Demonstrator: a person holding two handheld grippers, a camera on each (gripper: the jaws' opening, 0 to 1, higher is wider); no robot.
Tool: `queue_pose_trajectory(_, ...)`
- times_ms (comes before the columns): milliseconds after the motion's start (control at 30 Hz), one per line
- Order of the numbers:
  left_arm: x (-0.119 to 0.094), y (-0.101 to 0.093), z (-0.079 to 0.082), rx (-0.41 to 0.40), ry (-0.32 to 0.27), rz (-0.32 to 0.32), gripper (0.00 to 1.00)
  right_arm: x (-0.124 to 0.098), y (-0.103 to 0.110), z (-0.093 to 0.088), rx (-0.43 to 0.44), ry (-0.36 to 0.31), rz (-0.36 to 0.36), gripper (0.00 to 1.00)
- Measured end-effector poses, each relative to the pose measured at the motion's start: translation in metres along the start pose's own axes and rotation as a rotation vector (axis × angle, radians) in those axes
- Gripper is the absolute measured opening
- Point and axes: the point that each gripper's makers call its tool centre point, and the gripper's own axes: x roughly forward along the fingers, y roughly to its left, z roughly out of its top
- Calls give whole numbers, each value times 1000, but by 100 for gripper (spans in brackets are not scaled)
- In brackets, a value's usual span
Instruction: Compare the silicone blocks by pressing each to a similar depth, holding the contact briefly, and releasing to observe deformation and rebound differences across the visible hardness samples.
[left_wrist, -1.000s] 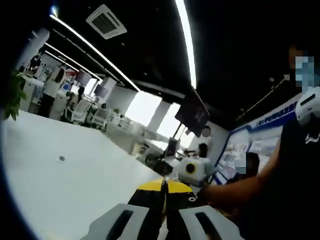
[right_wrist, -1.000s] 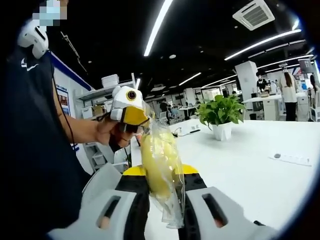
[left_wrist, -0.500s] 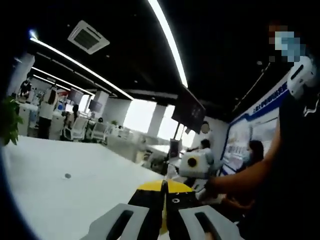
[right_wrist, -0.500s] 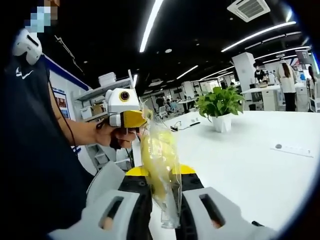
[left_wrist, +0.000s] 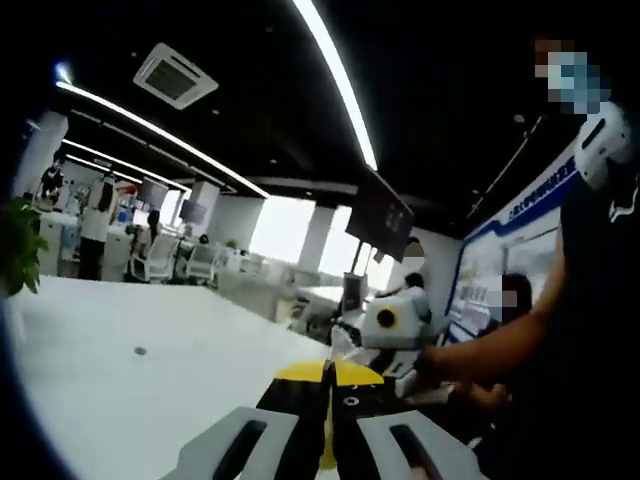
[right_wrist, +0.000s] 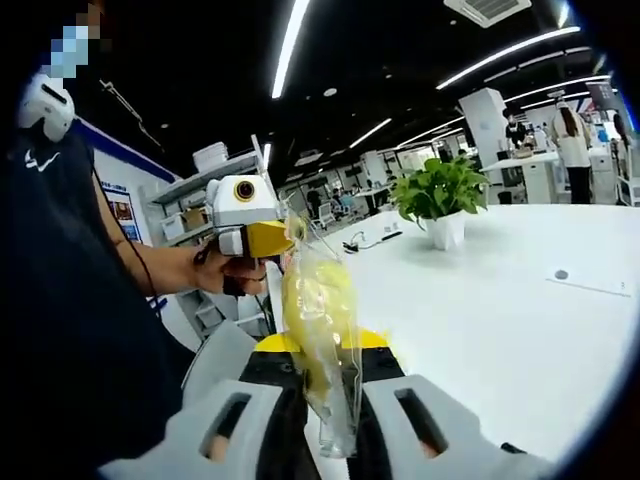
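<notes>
My right gripper (right_wrist: 322, 368) is shut on a clear plastic bag (right_wrist: 320, 320) with a soft yellow piece inside; the bag stands up between its black fingers (right_wrist: 283, 400). My left gripper (left_wrist: 328, 388) is shut, its black jaws pressed together above the white table (left_wrist: 120, 390). In the right gripper view the left gripper (right_wrist: 245, 215) is held in a hand just left of the bag's top; whether it touches the bag I cannot tell. The right gripper (left_wrist: 392, 325) is held in a hand at centre right of the left gripper view.
A potted plant (right_wrist: 440, 195) stands far back on the white table (right_wrist: 500, 320), with a small round disc (right_wrist: 561, 274) on a flat strip. A person in a dark top (right_wrist: 70, 330) is close on the left. Shelves (right_wrist: 200, 185) and desks lie behind.
Both views have shifted a little with the hands. The bag stays clamped in the right gripper, and the left gripper stays shut near the bag's top.
</notes>
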Motion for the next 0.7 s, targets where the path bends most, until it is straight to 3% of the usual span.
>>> queue_pose_trajectory(233, 1, 3, -1, 11, 4, 6, 0, -1, -3, -1, 51, 23, -8, 4)
queue_pose_trajectory(300, 1, 3, -2, 4, 6, 6, 0, -1, -2, -1, 19, 31, -12, 4)
queue_pose_trajectory(700, -1, 6, -5, 4, 24, 23, 0, 1, -4, -4, 36, 54, -15, 4)
